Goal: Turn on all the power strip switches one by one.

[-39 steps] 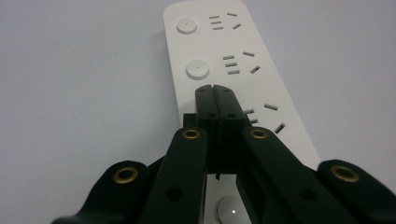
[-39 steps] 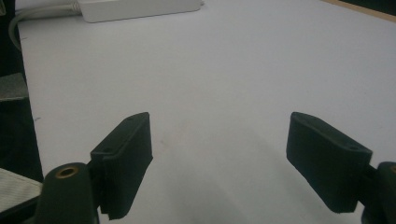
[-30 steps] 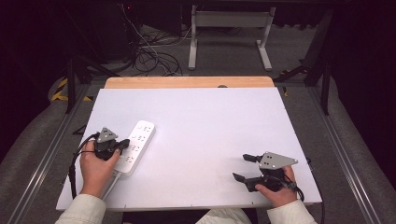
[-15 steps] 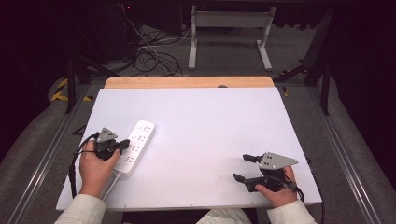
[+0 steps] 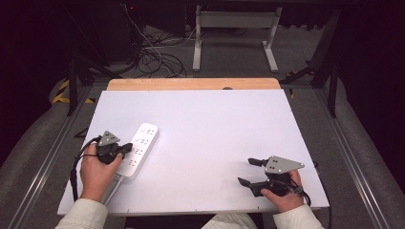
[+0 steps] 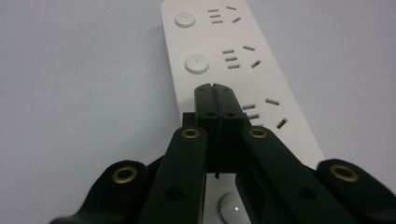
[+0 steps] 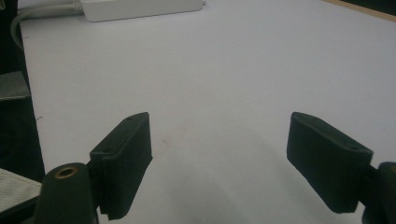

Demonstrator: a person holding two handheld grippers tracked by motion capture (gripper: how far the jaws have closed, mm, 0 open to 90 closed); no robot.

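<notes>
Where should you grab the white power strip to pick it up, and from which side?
Probably across its two long edges near the middle, coming straight down from above. The power strip lies flat on the white table and is long and narrow, so its short width likely suits open jaws. The left hand-held gripper sits shut over it and would need to open first.

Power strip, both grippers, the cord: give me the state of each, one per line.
power strip: lying flat on the white table, sockets up, nothing plugged in.
left gripper: shut, tips over the strip between its round buttons; contact can't be told.
right gripper: open, nothing between its jaws, over bare table.
cord: attached to the strip's near end, running off the table's near edge.
</notes>
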